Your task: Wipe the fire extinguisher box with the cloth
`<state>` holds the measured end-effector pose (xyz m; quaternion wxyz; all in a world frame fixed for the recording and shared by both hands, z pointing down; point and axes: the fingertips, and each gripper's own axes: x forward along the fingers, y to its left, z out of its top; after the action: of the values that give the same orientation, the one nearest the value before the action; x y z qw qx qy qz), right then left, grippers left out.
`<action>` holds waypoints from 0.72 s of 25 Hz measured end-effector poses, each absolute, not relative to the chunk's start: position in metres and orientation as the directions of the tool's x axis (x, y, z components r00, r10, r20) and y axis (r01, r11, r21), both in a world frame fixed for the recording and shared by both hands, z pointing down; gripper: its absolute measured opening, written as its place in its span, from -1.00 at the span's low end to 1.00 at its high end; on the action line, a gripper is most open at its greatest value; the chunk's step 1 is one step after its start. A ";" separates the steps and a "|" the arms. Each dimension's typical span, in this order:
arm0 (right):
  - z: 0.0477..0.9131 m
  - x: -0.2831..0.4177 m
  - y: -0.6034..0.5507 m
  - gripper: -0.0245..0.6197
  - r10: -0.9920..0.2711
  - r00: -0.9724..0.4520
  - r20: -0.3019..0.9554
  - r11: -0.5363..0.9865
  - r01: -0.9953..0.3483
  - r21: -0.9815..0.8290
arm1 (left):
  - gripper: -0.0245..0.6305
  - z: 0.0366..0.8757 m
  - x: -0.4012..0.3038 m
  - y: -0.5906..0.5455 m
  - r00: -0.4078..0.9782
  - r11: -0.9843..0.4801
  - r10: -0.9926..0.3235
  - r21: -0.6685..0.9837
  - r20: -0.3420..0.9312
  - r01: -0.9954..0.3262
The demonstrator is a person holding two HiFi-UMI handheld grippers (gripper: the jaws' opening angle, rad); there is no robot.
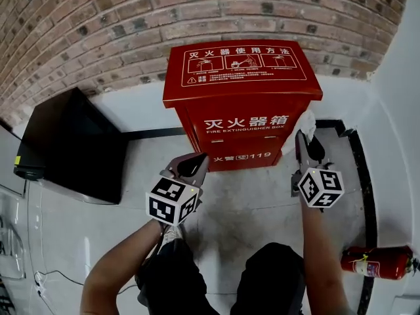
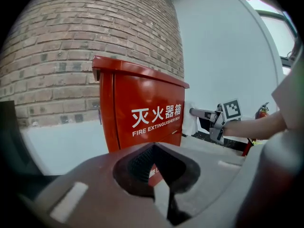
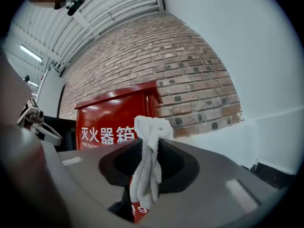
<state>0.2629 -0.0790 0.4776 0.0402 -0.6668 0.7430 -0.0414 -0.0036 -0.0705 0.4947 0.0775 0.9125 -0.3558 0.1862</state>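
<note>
White towelling cloth (image 3: 148,161), we note, pinched in right gripper (image 3: 151,136) at three o'clock of red metal fire extinguisher box (image 1: 244,113); left gripper (image 2: 153,146) closed, empty.

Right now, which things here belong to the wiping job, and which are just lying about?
Part of the job: fire extinguisher box; white cloth; right gripper, shut on the white cloth; left gripper, shut and empty.
Lying about: red fire extinguisher on the floor; black cabinet by the brick wall.
</note>
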 end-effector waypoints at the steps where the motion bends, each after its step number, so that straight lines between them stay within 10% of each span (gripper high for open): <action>1: 0.480 0.253 -0.080 -0.57 -0.992 -0.127 -0.002 0.126 -0.985 -0.117 | -0.92 0.496 -0.007 -0.071 0.672 -0.728 -0.624 0.014 0.399 -0.685; 18: 0.510 0.042 -0.103 -0.56 -0.863 -0.504 0.030 0.504 -0.863 -0.031 | -0.92 0.509 -0.082 -0.078 0.653 -0.694 -0.646 0.053 0.395 -0.718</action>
<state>0.0417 -0.1031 0.5097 -0.0052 -0.4978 0.8670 -0.0210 -0.0818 -0.0784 0.5085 0.1028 0.9034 -0.3775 0.1755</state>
